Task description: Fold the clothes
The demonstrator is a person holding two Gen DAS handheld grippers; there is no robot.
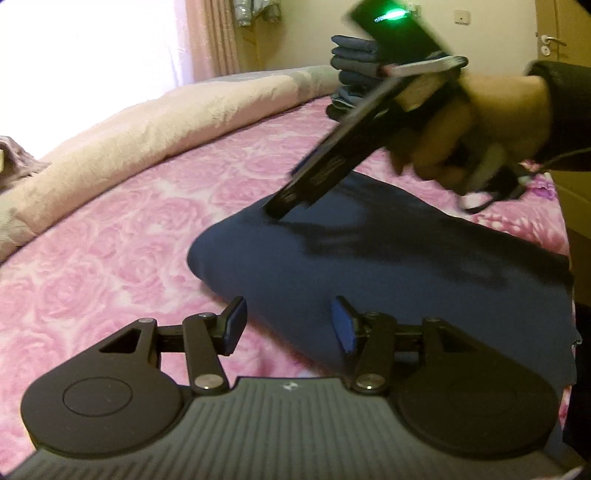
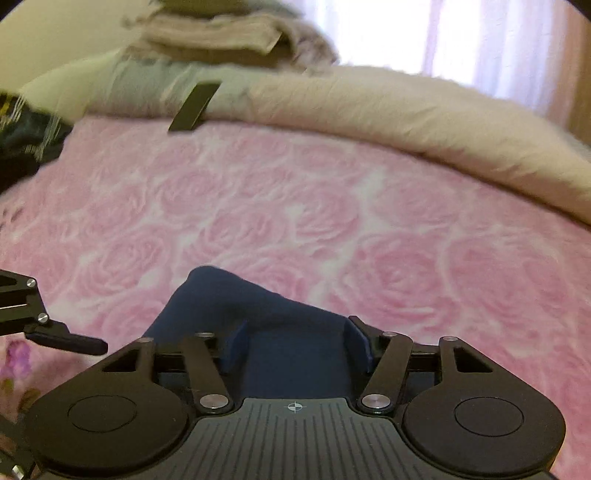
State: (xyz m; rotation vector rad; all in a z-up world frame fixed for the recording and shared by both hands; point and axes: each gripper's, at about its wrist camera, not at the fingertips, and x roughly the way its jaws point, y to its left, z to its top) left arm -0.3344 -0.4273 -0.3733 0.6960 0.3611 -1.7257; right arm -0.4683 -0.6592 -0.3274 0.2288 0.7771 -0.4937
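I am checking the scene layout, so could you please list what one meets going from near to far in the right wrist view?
Open right gripper → folded navy blue garment → pink rose-patterned bedspread → long rolled cream blanket → bright curtained window.

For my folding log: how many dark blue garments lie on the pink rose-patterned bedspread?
1: the folded dark blue garment lies near the bedspread's edge, under both grippers. A stack of blue-grey folded cloths sits farther back; others may be hidden.
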